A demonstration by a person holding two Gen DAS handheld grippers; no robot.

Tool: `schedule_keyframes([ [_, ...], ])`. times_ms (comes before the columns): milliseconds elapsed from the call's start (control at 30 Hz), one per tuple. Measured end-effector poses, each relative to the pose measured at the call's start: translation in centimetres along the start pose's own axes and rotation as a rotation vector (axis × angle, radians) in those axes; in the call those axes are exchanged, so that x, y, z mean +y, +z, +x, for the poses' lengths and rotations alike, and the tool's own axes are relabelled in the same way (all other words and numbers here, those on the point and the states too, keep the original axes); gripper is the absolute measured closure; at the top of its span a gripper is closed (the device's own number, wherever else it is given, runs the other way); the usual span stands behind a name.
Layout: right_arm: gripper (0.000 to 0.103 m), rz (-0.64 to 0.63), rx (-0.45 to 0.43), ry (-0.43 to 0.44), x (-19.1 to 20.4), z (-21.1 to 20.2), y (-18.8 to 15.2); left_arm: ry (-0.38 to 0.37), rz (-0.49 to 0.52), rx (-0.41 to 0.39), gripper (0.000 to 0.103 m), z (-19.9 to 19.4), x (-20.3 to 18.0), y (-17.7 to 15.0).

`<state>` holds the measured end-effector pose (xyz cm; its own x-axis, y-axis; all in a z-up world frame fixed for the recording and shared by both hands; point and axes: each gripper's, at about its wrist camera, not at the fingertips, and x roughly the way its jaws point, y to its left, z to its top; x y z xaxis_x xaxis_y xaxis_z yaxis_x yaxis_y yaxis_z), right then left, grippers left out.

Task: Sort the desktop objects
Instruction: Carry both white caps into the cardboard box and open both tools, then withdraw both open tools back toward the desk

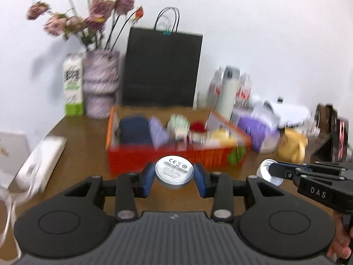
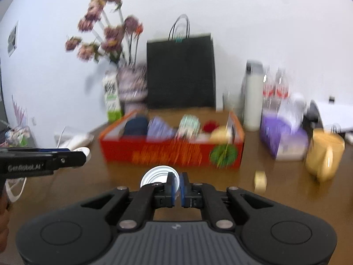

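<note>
My left gripper (image 1: 174, 177) is shut on a round silver tin (image 1: 174, 167), labelled face toward the camera, blue pads pressing on its two sides. My right gripper (image 2: 177, 184) is shut on the edge of a white round lid (image 2: 154, 175). Both are held above the brown table, just in front of the orange box (image 1: 167, 158) (image 2: 167, 154), which holds several small items in navy, purple, green, red and yellow. The right gripper (image 1: 273, 169) with the lid (image 1: 265, 170) shows at the right of the left wrist view. The left gripper (image 2: 82, 154) shows at the left of the right wrist view.
Behind the box stand a black paper bag (image 1: 162, 68), a vase of flowers (image 1: 100, 84) and a green-white carton (image 1: 72, 84). A white bottle (image 2: 252, 97), a purple tissue box (image 2: 280, 137) and a yellow mug (image 2: 324, 154) crowd the right. A small yellow block (image 2: 260, 180) lies on the table.
</note>
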<state>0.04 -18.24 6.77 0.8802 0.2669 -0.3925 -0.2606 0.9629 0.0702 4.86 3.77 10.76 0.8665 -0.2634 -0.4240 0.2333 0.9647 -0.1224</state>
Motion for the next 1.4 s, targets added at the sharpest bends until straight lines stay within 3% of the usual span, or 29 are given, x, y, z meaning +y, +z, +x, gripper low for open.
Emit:
schedule_keyframes([
  [100, 0.099, 0.005, -0.02, -0.029, -2.2, 4.3, 4.9, 0.0, 0.014, -0.005, 0.064, 5.4, 0.2, 5.2],
  [233, 0.099, -0.011, 0.039, -0.102, -5.3, 12.9, 10.6, 0.027, 0.073, 0.058, 0.064, 14.7, -0.1, 10.2],
  [400, 0.099, 0.093, 0.239, -0.088, -10.3, 24.4, 13.1, 0.063, 0.028, 0.211, 0.063, 25.2, 1.5, 11.5],
  [467, 0.097, 0.072, 0.279, -0.132, -10.8, 27.4, 13.1, 0.138, 0.027, 0.257, 0.063, 27.8, 1.6, 11.5],
  [500, 0.091, 0.05, 0.299, -0.168, -10.8, 28.6, 13.0, 0.18, 0.038, 0.254, 0.059, 28.6, 1.5, 11.4],
  [533, 0.076, 0.027, 0.327, -0.199, -10.7, 29.8, 12.8, 0.178, 0.042, 0.251, 0.045, 29.2, 1.5, 11.4],
  [600, 0.058, -0.019, 0.342, -0.205, -10.3, 31.1, 12.4, 0.119, 0.01, 0.271, 0.032, 30.1, 1.9, 11.6],
  [633, 0.057, -0.031, 0.33, -0.198, -10.1, 31.3, 12.4, 0.104, -0.005, 0.276, 0.032, 30.3, 2.1, 11.7],
  [700, 0.057, -0.035, 0.322, -0.193, -10.0, 31.1, 12.6, 0.112, 0.0, 0.272, 0.032, 30.3, 2.2, 12.1],
  [833, 0.043, -0.005, 0.311, -0.133, -9.6, 29.7, 12.9, 0.126, -0.001, 0.257, 0.022, 28.9, 2.4, 12.7],
  [967, 0.04, 0.001, 0.317, -0.112, -8.4, 27.8, 12.5, 0.156, -0.008, 0.267, 0.017, 26.0, 2.6, 12.5],
  [1067, 0.035, 0.027, 0.295, -0.088, -7.1, 24.3, 11.0, 0.197, -0.036, 0.216, 0.01, 21.3, 2.8, 11.2],
  [1167, 0.028, 0.048, 0.256, -0.038, -5.9, 20.3, 8.5, 0.172, -0.068, 0.137, 0.001, 15.5, 2.3, 8.7],
  [1400, 0.026, 0.071, 0.202, -0.004, -2.1, 11.7, 3.2, 0.168, -0.037, 0.073, 0.0, 5.9, -0.3, 2.1],
])
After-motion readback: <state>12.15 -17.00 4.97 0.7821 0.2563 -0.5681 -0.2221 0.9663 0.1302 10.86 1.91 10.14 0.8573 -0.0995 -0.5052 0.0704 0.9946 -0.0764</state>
